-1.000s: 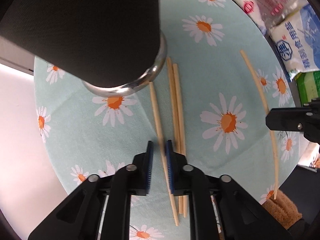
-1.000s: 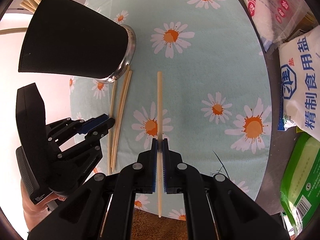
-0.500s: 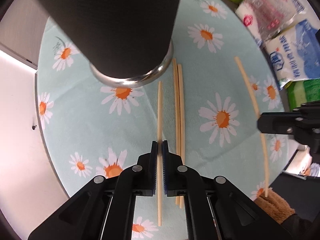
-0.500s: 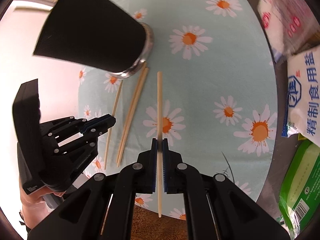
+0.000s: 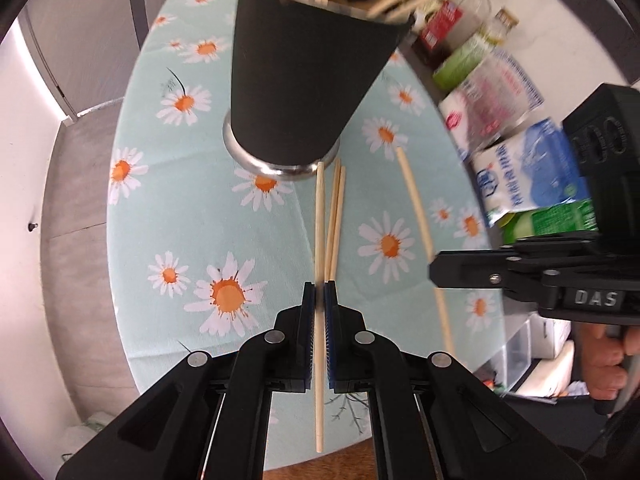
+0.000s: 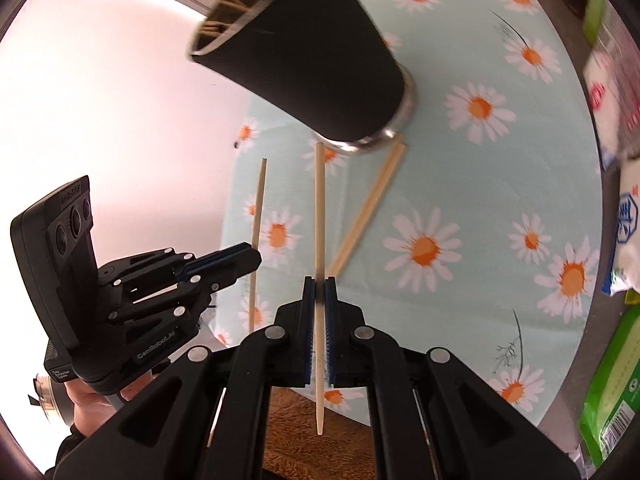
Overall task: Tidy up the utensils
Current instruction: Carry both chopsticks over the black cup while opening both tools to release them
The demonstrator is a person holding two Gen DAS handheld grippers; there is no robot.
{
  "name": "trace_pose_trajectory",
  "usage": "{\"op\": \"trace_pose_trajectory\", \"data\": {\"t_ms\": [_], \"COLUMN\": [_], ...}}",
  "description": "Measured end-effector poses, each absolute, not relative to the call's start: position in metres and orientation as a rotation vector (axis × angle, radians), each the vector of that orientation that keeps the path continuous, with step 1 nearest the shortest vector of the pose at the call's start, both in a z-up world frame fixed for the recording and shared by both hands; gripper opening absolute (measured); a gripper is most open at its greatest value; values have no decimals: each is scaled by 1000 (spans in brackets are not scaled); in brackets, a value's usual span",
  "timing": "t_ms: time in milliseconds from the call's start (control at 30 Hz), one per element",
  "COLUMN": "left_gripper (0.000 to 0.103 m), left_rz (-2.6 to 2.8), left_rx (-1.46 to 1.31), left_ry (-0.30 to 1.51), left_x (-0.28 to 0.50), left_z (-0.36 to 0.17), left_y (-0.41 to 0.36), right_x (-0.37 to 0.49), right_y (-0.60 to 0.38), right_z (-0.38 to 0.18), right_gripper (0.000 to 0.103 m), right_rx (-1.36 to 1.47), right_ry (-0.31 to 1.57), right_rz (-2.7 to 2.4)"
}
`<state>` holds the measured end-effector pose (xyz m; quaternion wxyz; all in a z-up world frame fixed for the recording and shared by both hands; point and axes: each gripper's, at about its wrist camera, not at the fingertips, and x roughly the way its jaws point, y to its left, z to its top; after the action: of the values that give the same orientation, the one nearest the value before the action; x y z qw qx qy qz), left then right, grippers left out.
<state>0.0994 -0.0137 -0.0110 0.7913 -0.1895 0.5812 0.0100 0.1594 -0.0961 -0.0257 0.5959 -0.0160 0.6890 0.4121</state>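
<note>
— How do the tongs stand?
— Both are raised over the worktop (image 5: 160, 216). The left tongs (image 5: 319, 300) are clamped on one chopstick (image 5: 319, 216); the right tongs (image 6: 319, 292) are clamped on another chopstick (image 6: 319, 208).
— And the holder?
— The black holder (image 5: 308, 80) stands upright with chopsticks inside. A pair of chopsticks (image 5: 334, 220) lies just beside its base.

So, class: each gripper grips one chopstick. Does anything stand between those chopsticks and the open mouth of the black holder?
Nothing visible does. The left gripper and right gripper each clamp a chopstick short of the black holder. Its mouth is open, though sticks already inside crowd it.
</note>
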Motion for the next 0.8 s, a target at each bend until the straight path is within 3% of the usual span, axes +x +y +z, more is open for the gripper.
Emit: {"op": "trace_pose_trajectory", "data": {"t_ms": [233, 800], "left_gripper": [4, 4], "left_rz": [-4, 22], "left_rx": [-464, -521], "left_ry": [1130, 723], "left_x": [83, 94], "left_z": [26, 116], "left_y": [0, 38], "right_x": [150, 176], "right_y": [-85, -67], "right_z": [1, 94], "right_gripper": [6, 6], "right_rx": [-19, 47], "right_ry": [1503, 1033], "right_rz": [1040, 1149]}}
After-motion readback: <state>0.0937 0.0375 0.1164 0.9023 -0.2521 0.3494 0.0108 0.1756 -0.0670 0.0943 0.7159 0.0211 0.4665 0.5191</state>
